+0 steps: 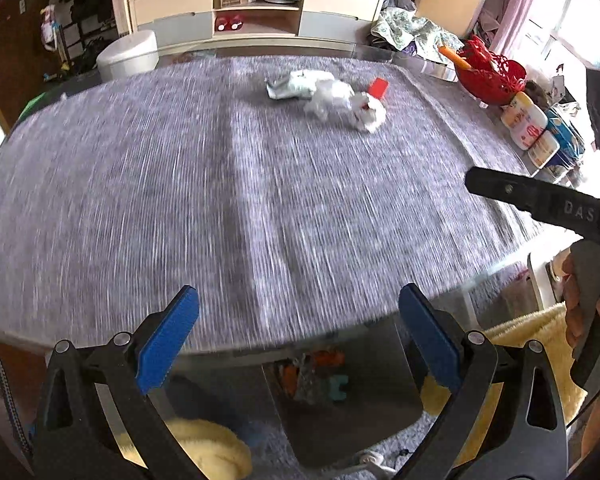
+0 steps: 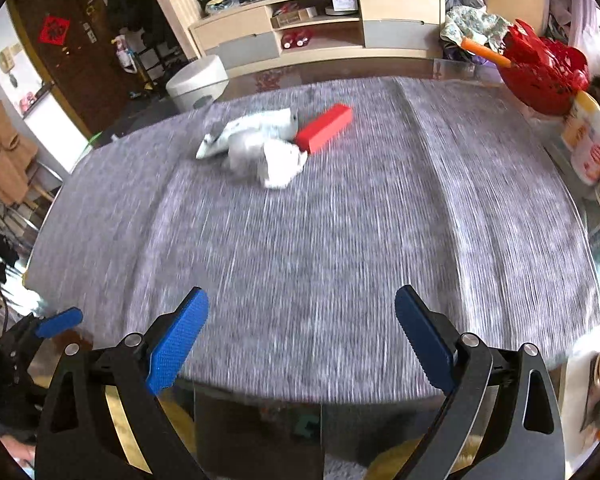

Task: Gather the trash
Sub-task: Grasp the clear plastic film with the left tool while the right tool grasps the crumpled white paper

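A heap of trash lies at the far middle of the grey cloth-covered table (image 1: pixel 260 200): crumpled white paper (image 1: pixel 340 98) (image 2: pixel 278 158), a flat white wrapper (image 1: pixel 290 86) (image 2: pixel 244 128) and a small red box (image 1: pixel 378 88) (image 2: pixel 324 126). My left gripper (image 1: pixel 298 306) is open and empty at the table's near edge, far from the heap. My right gripper (image 2: pixel 302 306) is open and empty, also at the near edge. One black finger of the right gripper shows at the right of the left wrist view (image 1: pixel 532 196). A blue fingertip (image 2: pixel 58 322) of the left gripper shows in the right wrist view.
A red lattice basket (image 1: pixel 490 72) (image 2: pixel 544 72) with an orange carrot stands at the far right corner. White jars (image 1: pixel 526 120) (image 2: pixel 590 142) line the right edge. A white stool (image 1: pixel 128 54) and a cabinet (image 1: pixel 256 12) stand beyond the table. A yellow towel (image 1: pixel 520 330) lies below the near edge.
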